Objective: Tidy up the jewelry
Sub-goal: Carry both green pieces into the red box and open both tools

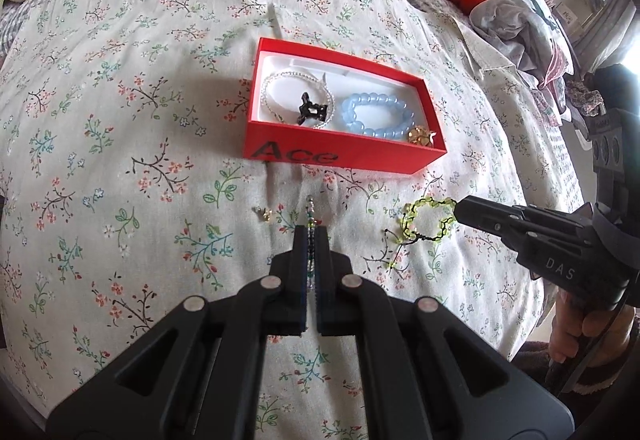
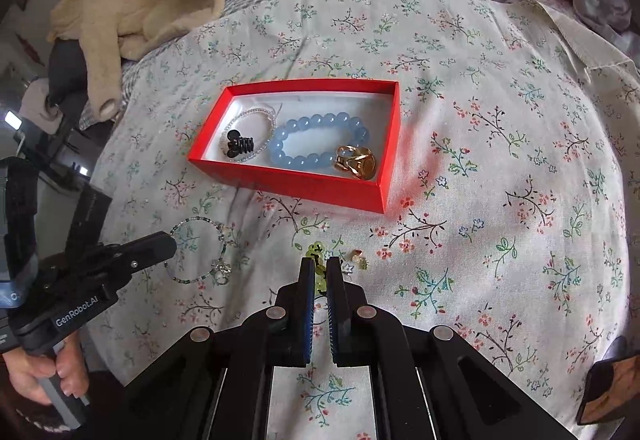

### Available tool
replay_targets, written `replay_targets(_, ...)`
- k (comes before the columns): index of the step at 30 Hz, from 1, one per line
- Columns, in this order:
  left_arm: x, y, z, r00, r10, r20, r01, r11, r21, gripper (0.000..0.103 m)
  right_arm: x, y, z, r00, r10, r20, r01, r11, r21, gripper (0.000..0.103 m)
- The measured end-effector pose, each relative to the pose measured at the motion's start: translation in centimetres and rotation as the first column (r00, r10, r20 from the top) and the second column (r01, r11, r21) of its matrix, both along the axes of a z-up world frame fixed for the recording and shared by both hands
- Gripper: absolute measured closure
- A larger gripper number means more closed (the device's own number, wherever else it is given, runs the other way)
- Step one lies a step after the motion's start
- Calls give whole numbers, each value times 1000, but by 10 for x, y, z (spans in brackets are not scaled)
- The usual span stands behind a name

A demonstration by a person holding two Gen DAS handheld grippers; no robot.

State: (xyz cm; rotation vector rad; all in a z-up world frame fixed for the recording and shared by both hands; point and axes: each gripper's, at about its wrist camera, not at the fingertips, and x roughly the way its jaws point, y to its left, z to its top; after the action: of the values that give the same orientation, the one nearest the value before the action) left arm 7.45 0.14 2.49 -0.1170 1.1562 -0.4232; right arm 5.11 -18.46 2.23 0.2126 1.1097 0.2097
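Beyond both sets of fingertips, an open red cardboard box [image 2: 296, 182] on the floral bedspread [image 2: 500, 120] holds a pale blue bead bracelet [image 2: 316, 140], a clear bead bracelet [image 1: 294, 96] with a black claw clip [image 2: 239, 146] and a gold ring [image 2: 356, 162]. The left gripper [image 1: 311, 240] is clenched on a thin multicoloured bead bracelet [image 2: 200, 252]; the right gripper [image 2: 320, 268] pinches a yellow-green bead bracelet [image 1: 428, 218]. A small gold charm [image 1: 265, 214] lies left of the left fingers.

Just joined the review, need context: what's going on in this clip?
A person is sorting jewelry on a floral bedspread into a red box, holding a claw tool in each hand. The left claw is shut on a thin multicolour beaded bracelet; the right claw is shut on a yellow-green beaded bracelet. The box already holds a blue bead bracelet, a clear bead bracelet, a black hair clip and a gold ring. A small charm lies loose on the bedspread.
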Motion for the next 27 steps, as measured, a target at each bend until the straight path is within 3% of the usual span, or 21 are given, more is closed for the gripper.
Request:
replay_targets(16, 3, -8, 32, 993, 11, 115, -4, 998, -63, 100, -2, -4, 51, 990, -10, 139, -9, 990, 139, 97)
replay_targets(27, 29, -17, 44, 985, 57, 162, -37, 992, -123, 100, 18, -9, 63, 978, -64, 200, 25, 982, 188, 97)
